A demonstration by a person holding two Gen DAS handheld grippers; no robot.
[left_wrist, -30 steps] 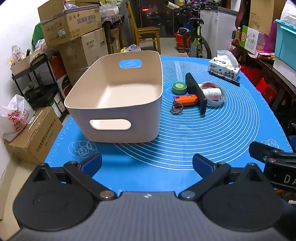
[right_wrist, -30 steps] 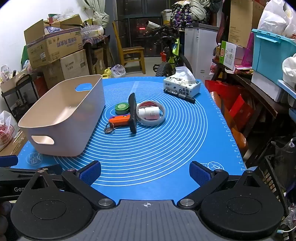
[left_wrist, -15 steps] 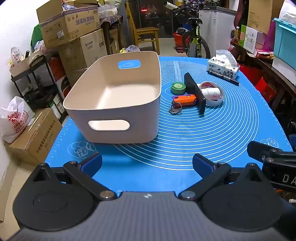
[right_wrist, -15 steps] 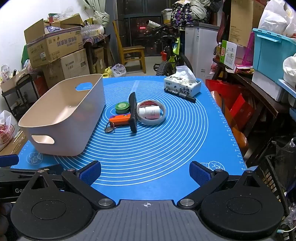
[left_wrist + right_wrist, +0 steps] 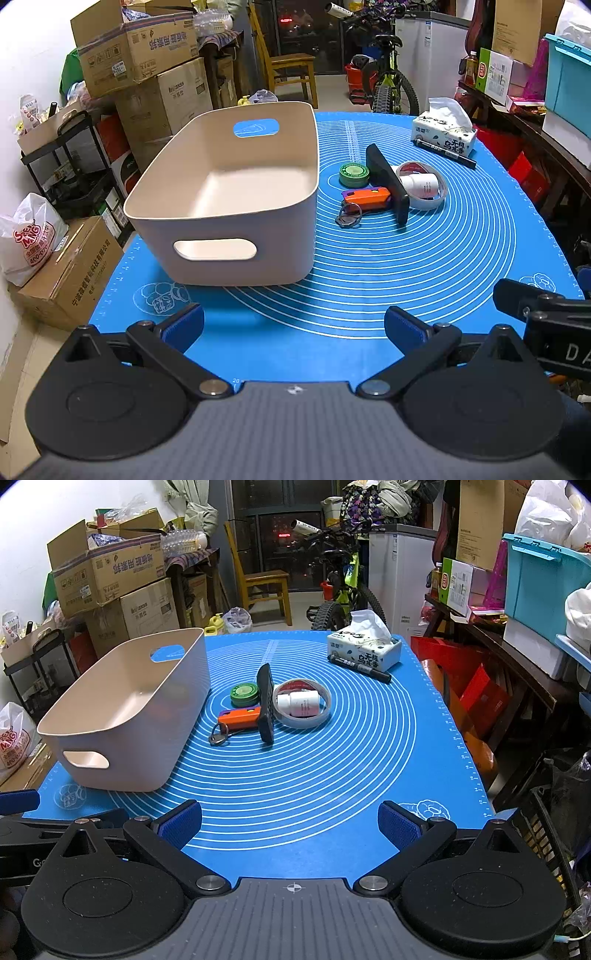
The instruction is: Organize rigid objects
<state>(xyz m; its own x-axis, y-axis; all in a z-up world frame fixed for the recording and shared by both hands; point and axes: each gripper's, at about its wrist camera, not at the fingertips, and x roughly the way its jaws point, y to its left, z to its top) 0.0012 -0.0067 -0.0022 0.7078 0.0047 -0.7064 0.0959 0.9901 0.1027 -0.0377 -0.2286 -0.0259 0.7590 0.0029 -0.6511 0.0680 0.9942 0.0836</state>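
An empty beige bin (image 5: pixel 236 195) (image 5: pixel 125 716) stands on the left of the blue mat (image 5: pixel 406 266). To its right lie a green round tin (image 5: pixel 354 174) (image 5: pixel 244 694), an orange key fob with a ring (image 5: pixel 365 198) (image 5: pixel 239 718), a black phone-like slab (image 5: pixel 388 182) (image 5: pixel 266 703) on edge, and a tape roll (image 5: pixel 441 192) (image 5: pixel 321 710) with a white bottle (image 5: pixel 421 184) (image 5: pixel 301 703) inside it. My left gripper (image 5: pixel 293 328) is open and empty at the mat's near edge. My right gripper (image 5: pixel 290 825) is open and empty, to the right of the left one.
A tissue box (image 5: pixel 445 133) (image 5: pixel 364 650) and a black marker (image 5: pixel 443 151) (image 5: pixel 360 668) lie at the far right of the mat. Cardboard boxes (image 5: pixel 140 51), a chair, a bicycle and shelves surround the table. The right gripper's body (image 5: pixel 546 317) shows in the left wrist view.
Both grippers have shifted only slightly; the view has crept a little. Nothing on the mat has moved.
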